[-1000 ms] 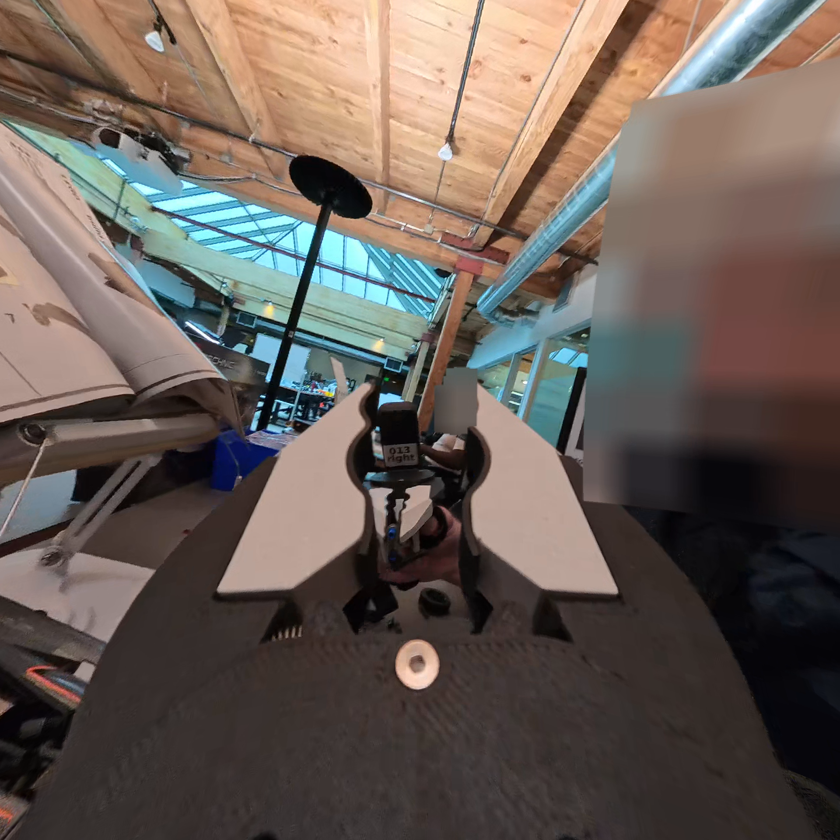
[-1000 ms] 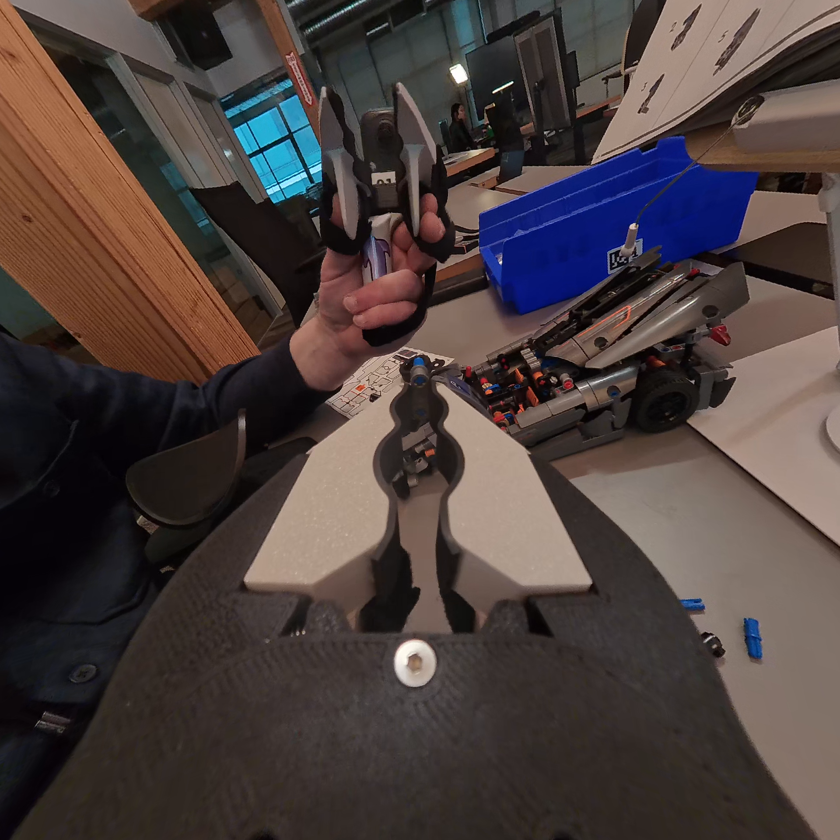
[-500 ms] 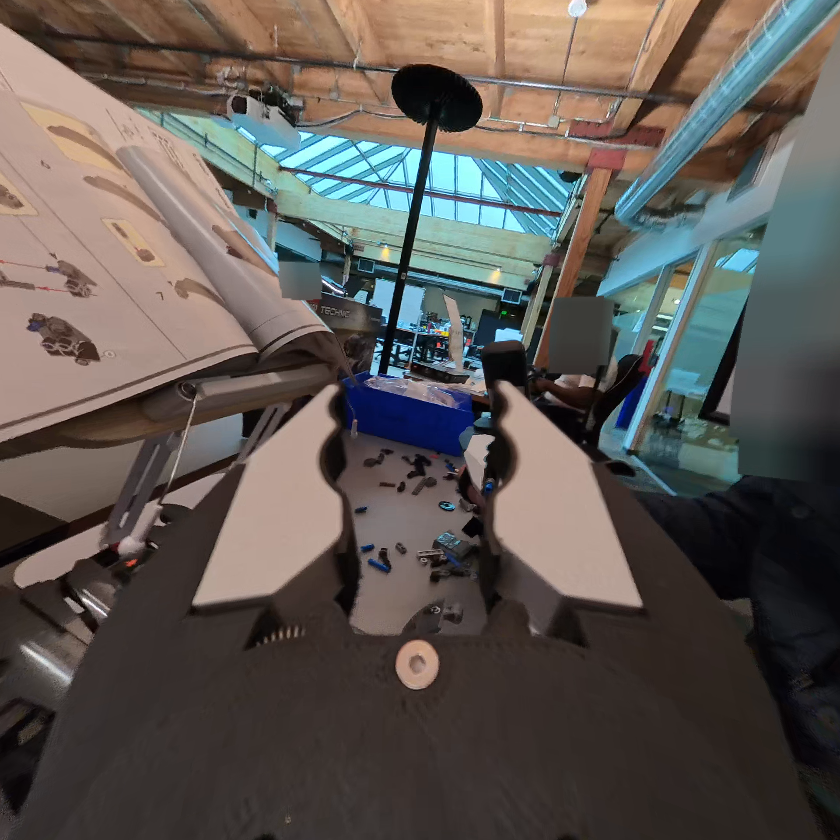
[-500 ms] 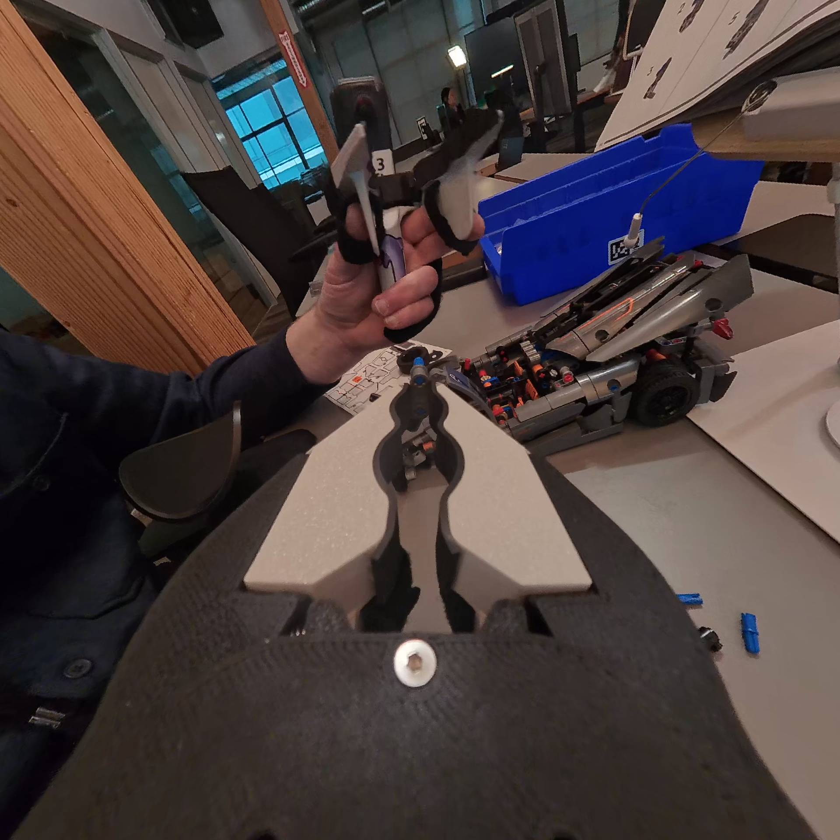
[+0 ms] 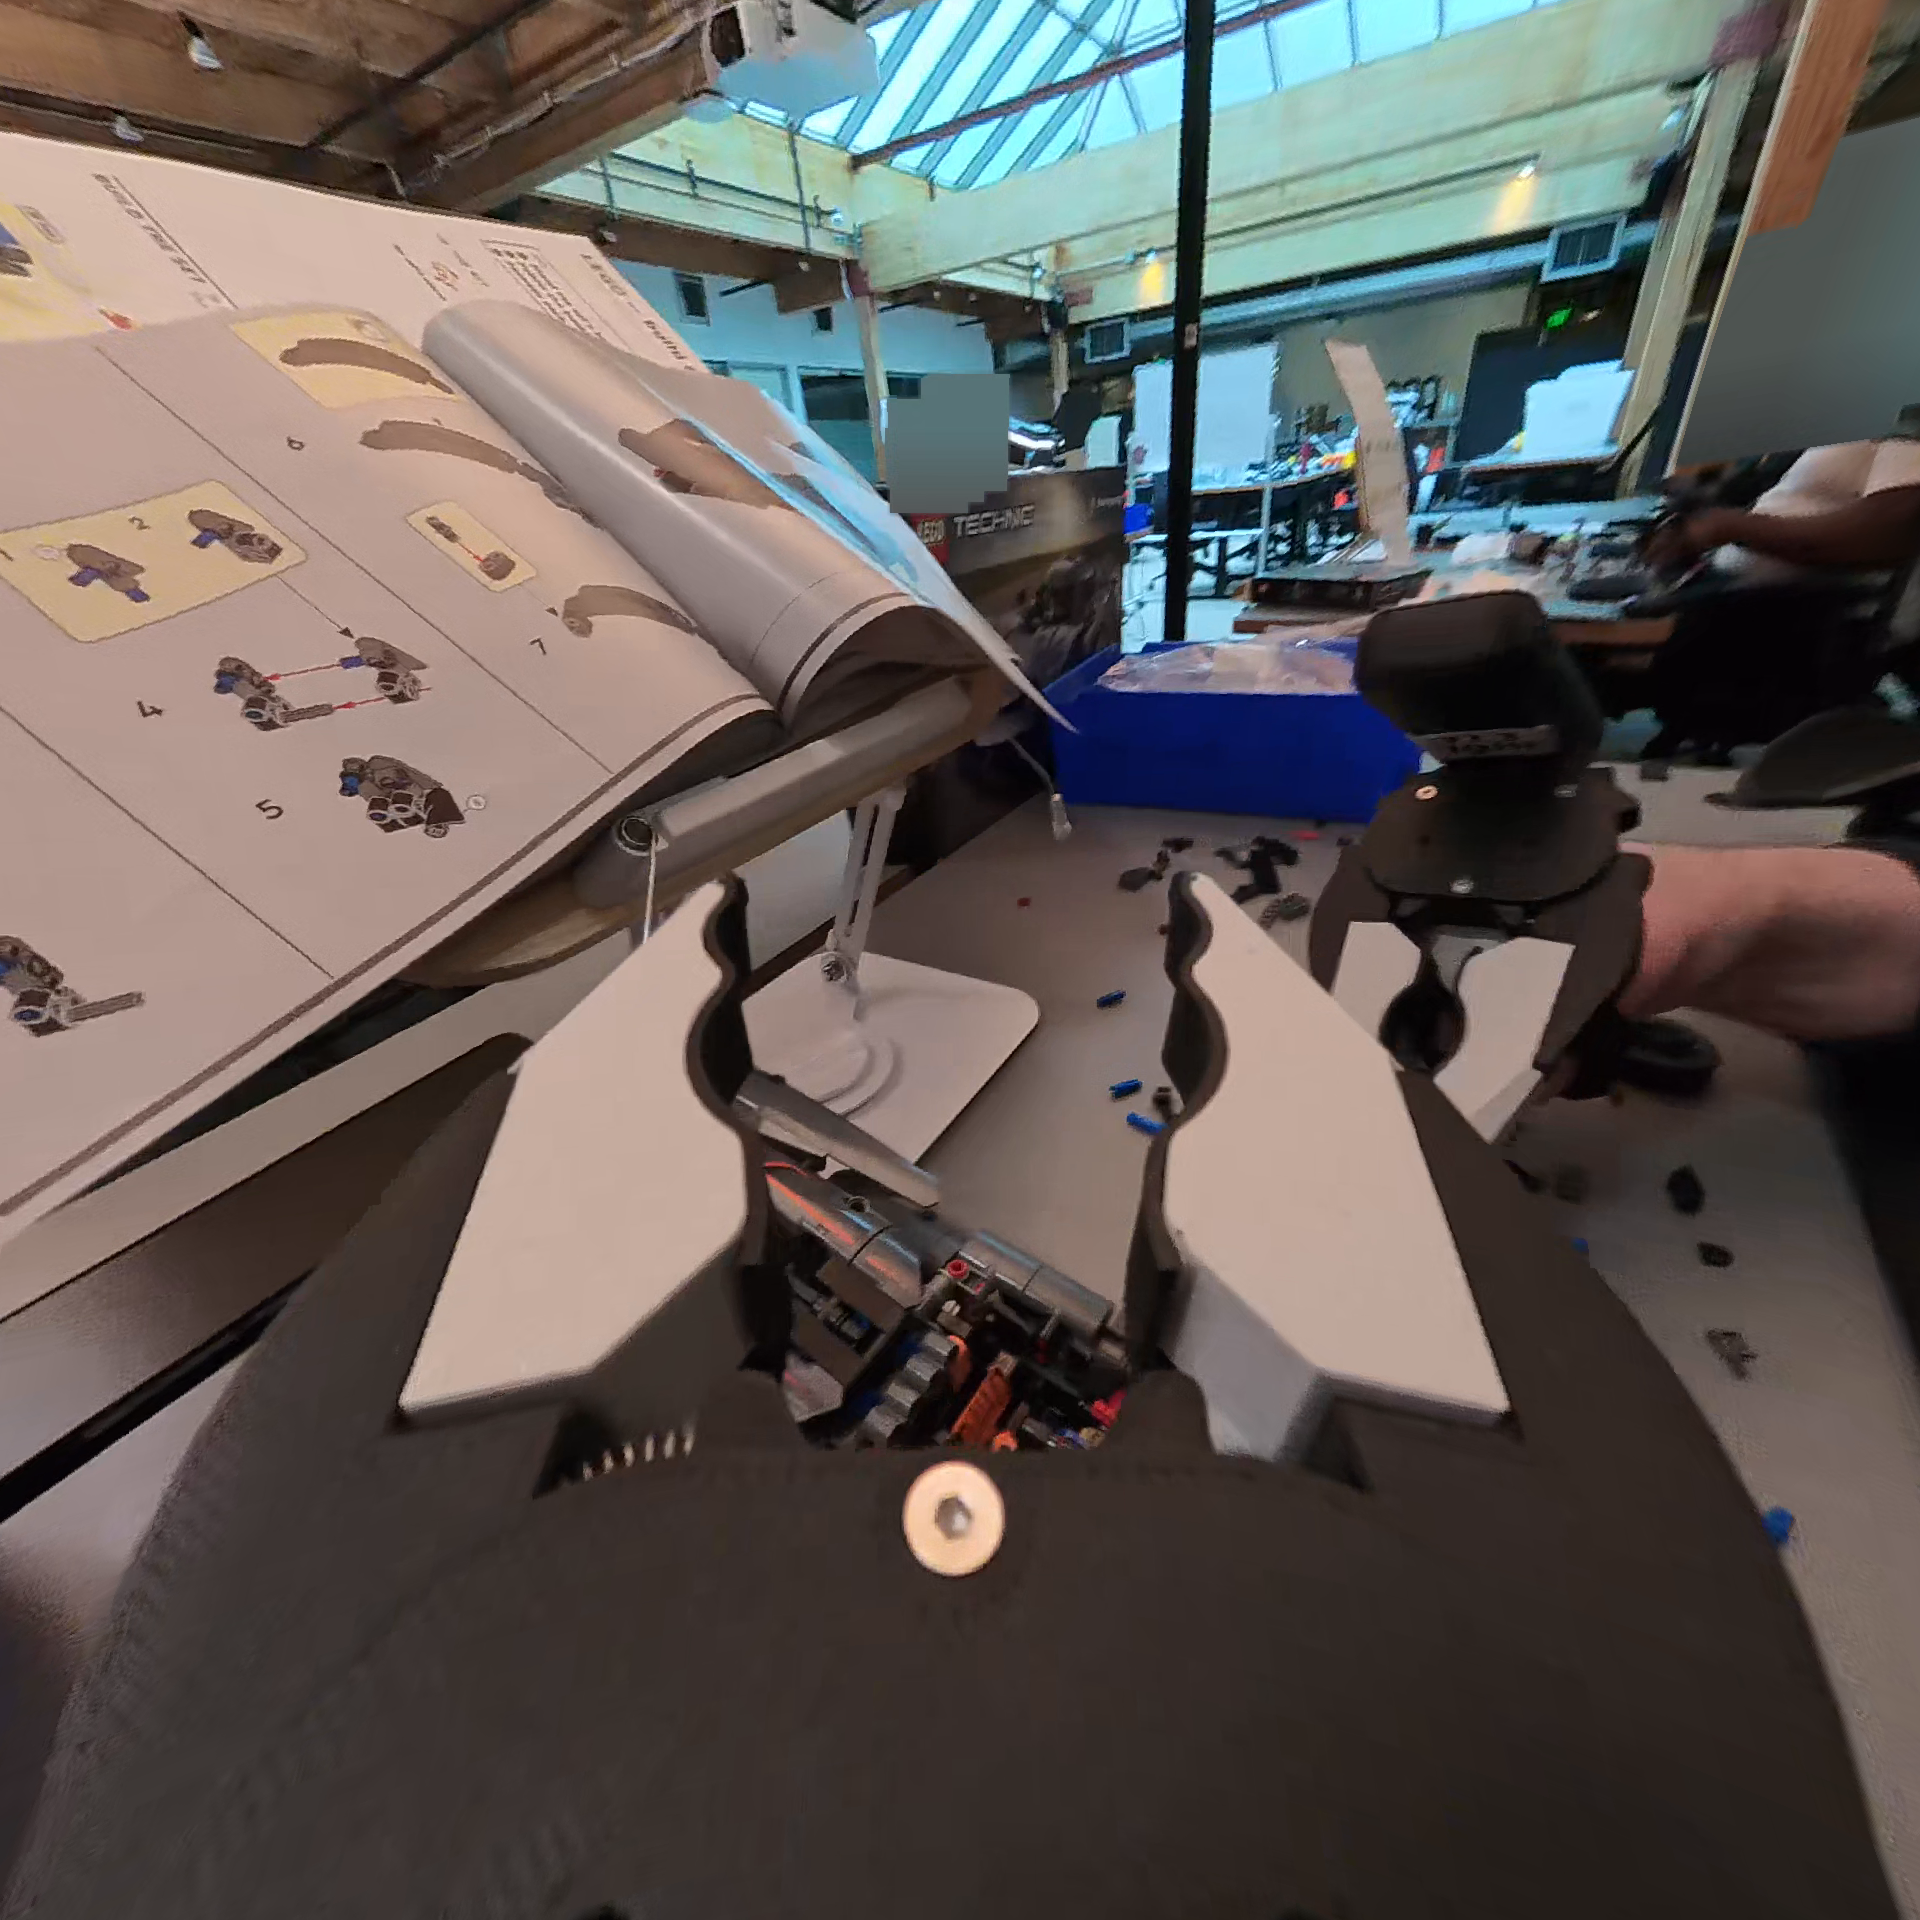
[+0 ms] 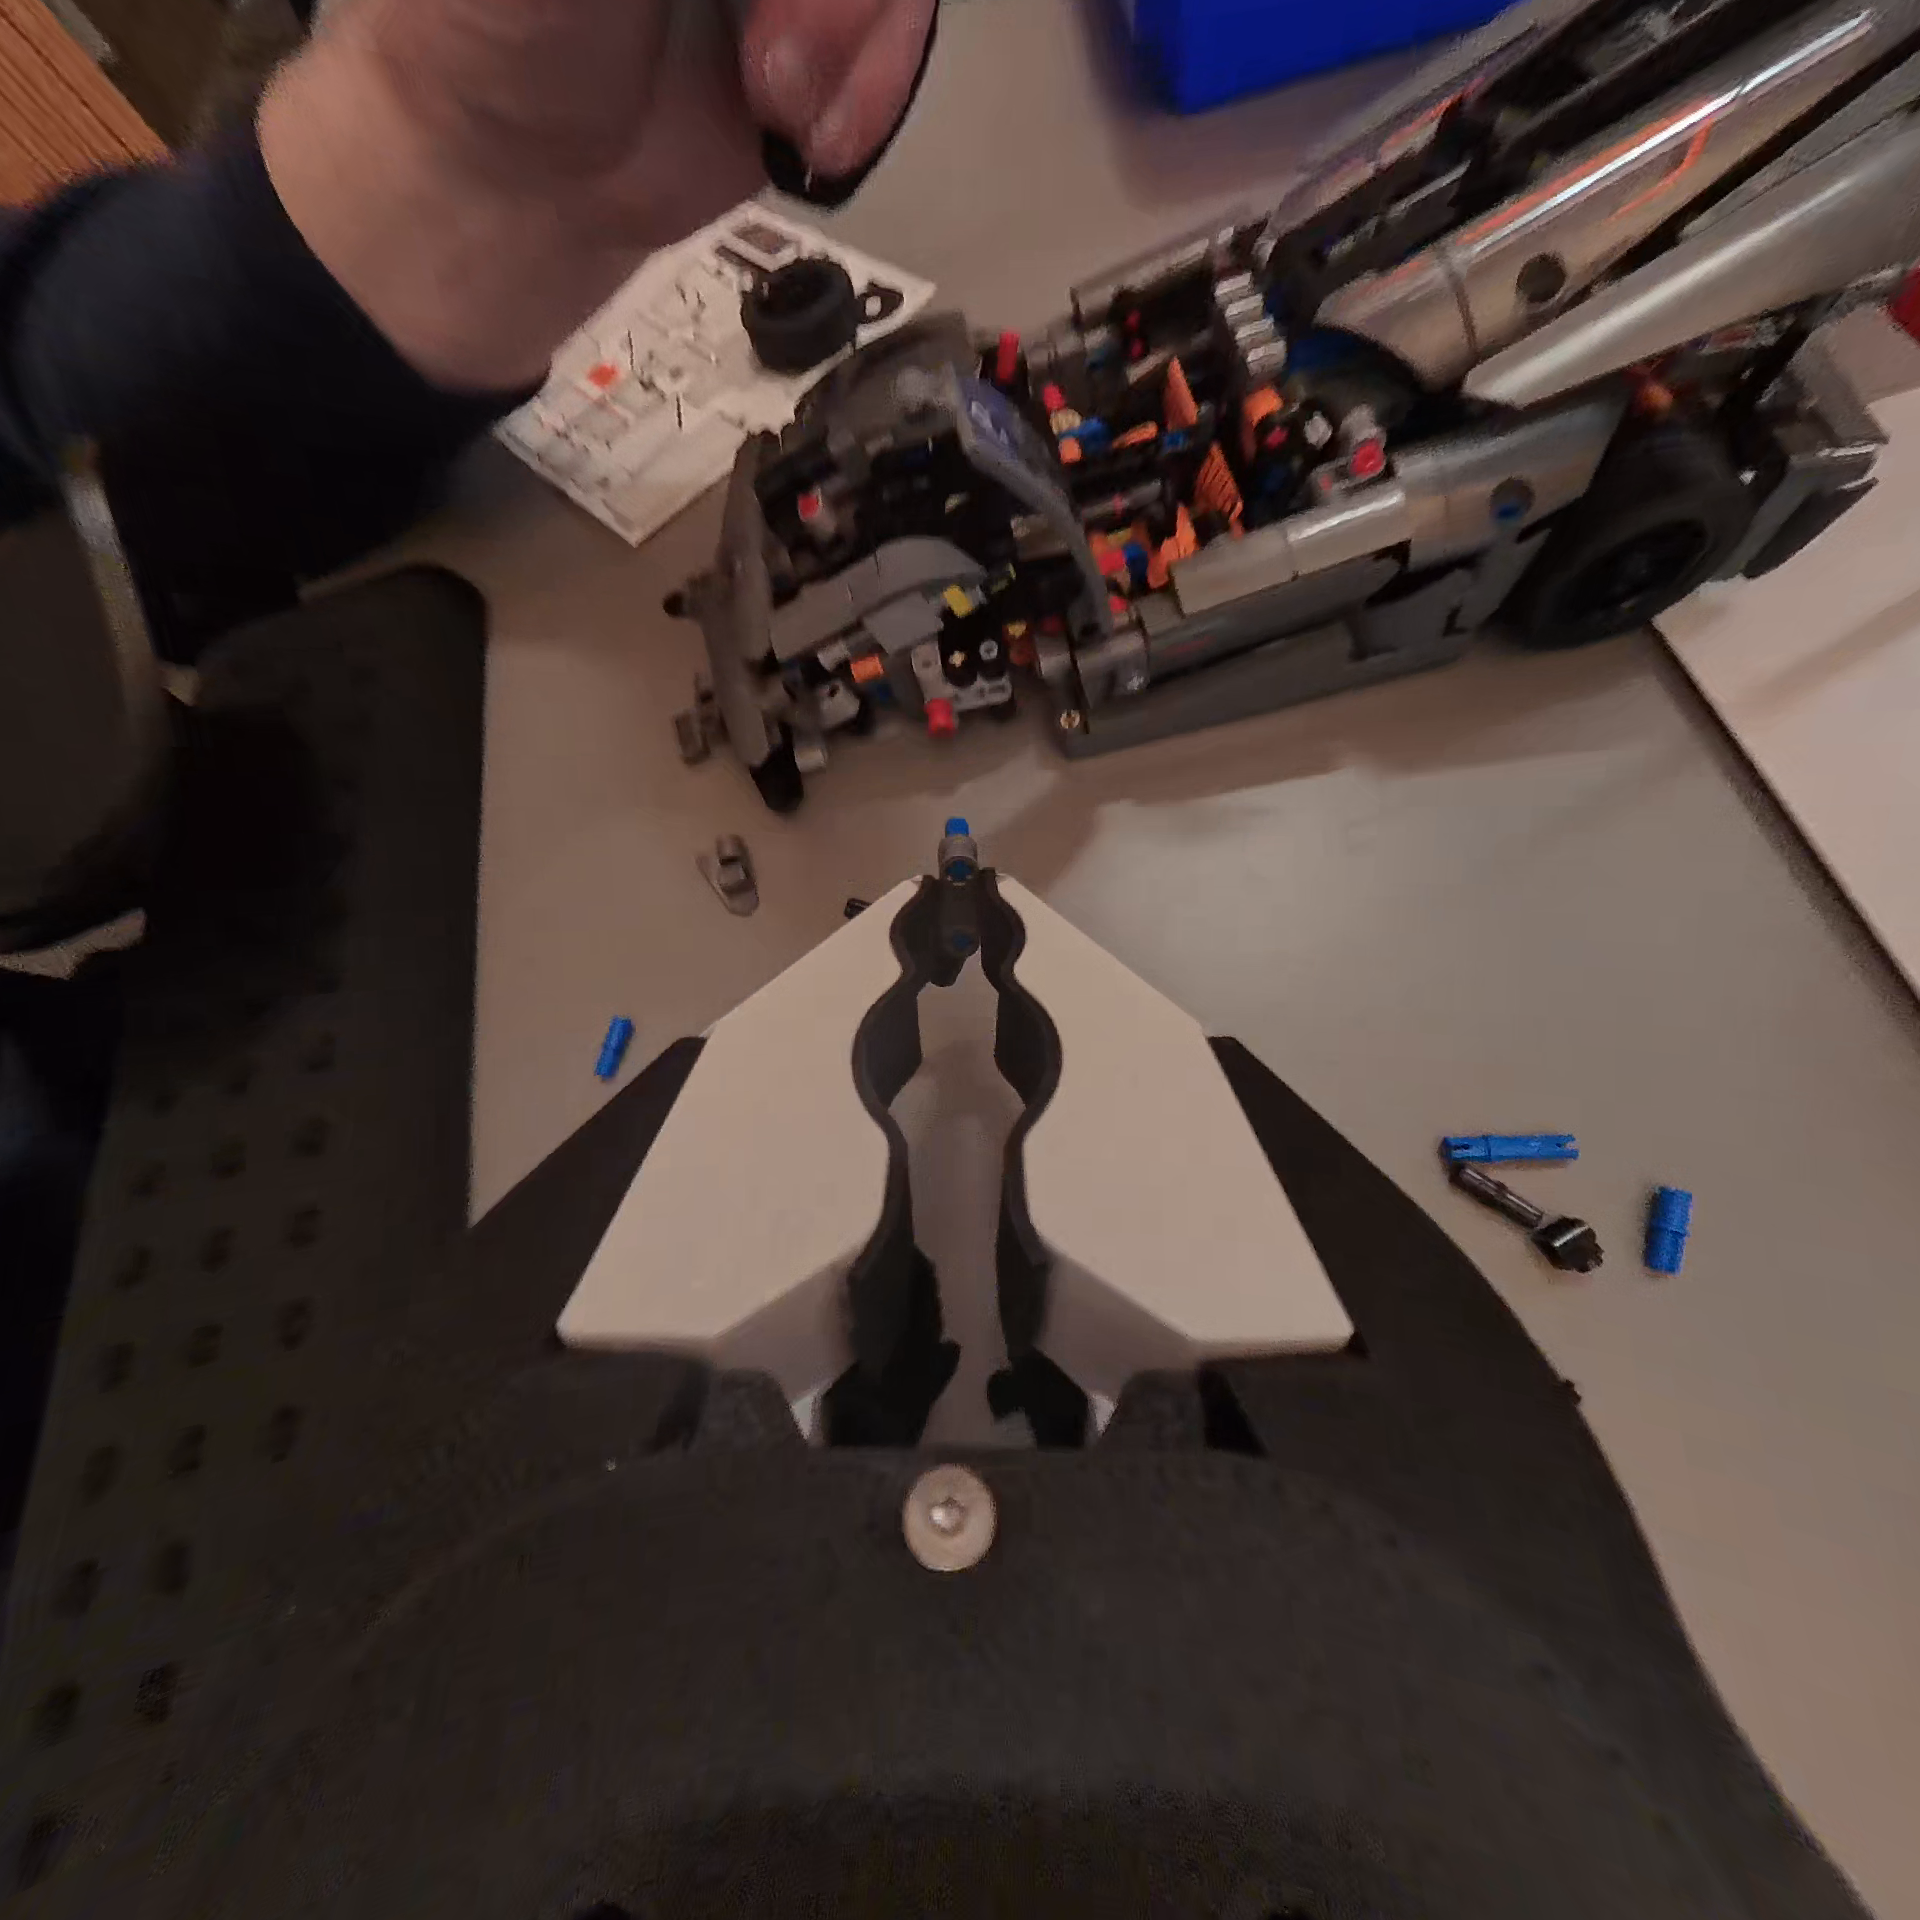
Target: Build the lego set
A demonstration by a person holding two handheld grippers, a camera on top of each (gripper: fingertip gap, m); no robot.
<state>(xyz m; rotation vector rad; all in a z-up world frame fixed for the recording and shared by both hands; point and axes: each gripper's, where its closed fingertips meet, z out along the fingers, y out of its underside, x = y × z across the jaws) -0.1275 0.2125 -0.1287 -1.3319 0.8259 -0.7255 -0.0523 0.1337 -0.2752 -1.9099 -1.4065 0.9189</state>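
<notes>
The grey, black and orange lego car (image 6: 1247, 468) stands on the grey table (image 6: 1351, 935), its open front end facing me. My right gripper (image 6: 956, 894) is shut on a small dark lego piece with blue pins (image 6: 956, 868) and holds it just above the table, short of the car's front. My left gripper (image 5: 956, 904) is open and empty, hovering right above the car (image 5: 935, 1309), which shows between its fingers. The right gripper (image 5: 1455, 997) also shows in the left wrist view, to the right. A hand (image 6: 520, 156) fills the top left of the right wrist view.
An open instruction book (image 5: 312, 623) rests on a white stand (image 5: 894, 1029) to the left. A blue bin (image 5: 1226, 738) is behind. A paper sheet (image 6: 665, 416) carries a black wheel (image 6: 795, 312). Loose blue pins (image 6: 1507, 1146), a black axle (image 6: 1527, 1216) and a grey piece (image 6: 732, 873) lie around. There is about 20 cm between the tips of the two grippers. Between my right fingertips and the black axle (image 6: 1527, 1216) there is roughly 12 cm.
My left gripper swung down from pointing at the ceiling to over the car and opened wider. My right gripper tilted down and moved closer to the car's front, still holding the piece.
</notes>
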